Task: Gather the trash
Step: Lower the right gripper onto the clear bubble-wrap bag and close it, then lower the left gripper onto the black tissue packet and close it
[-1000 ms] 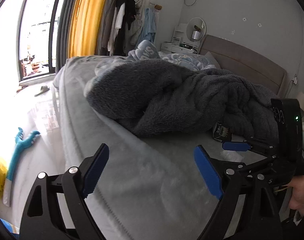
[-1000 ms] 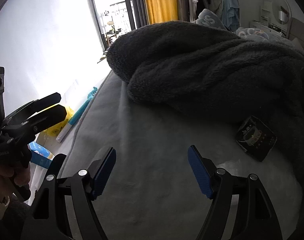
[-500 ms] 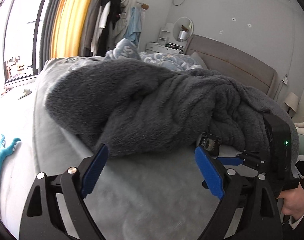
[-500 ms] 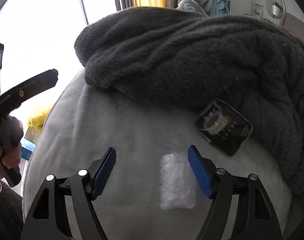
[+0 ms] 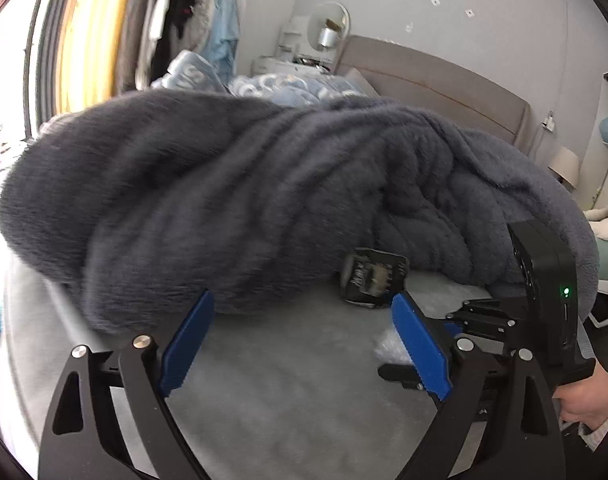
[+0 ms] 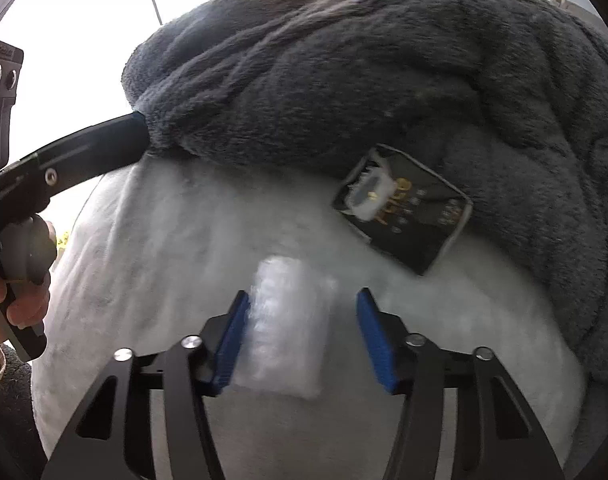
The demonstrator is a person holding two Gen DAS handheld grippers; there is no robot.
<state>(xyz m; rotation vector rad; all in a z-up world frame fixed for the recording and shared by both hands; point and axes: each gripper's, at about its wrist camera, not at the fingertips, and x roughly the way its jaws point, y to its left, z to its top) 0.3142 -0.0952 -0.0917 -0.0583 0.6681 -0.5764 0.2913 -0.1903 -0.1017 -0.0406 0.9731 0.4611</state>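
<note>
A clear plastic wrapper (image 6: 288,320) lies on the pale grey bed sheet (image 6: 164,248). My right gripper (image 6: 302,296) straddles it with its jaws closing; the left pad is at the wrapper's edge and a gap remains at the right pad. A black snack packet (image 6: 403,216) leans against the dark grey fleece blanket (image 6: 343,80) just beyond. In the left wrist view my left gripper (image 5: 302,298) hovers over the sheet, its jaws opening with nothing between them, its tips at the blanket (image 5: 244,200). The packet (image 5: 373,280) and wrapper (image 5: 389,346) show beyond its right finger.
The blanket heap covers most of the bed. Behind it are a blue quilt (image 5: 288,88), a padded headboard (image 5: 443,80), a dressing table with a round mirror (image 5: 327,32), hanging clothes (image 5: 192,12) and a yellow curtain (image 5: 92,32) by the bright window.
Both grippers have moved in toward the blanket. The right gripper came down over the clear wrapper and its jaws narrowed around it. The left jaws stayed wide.
</note>
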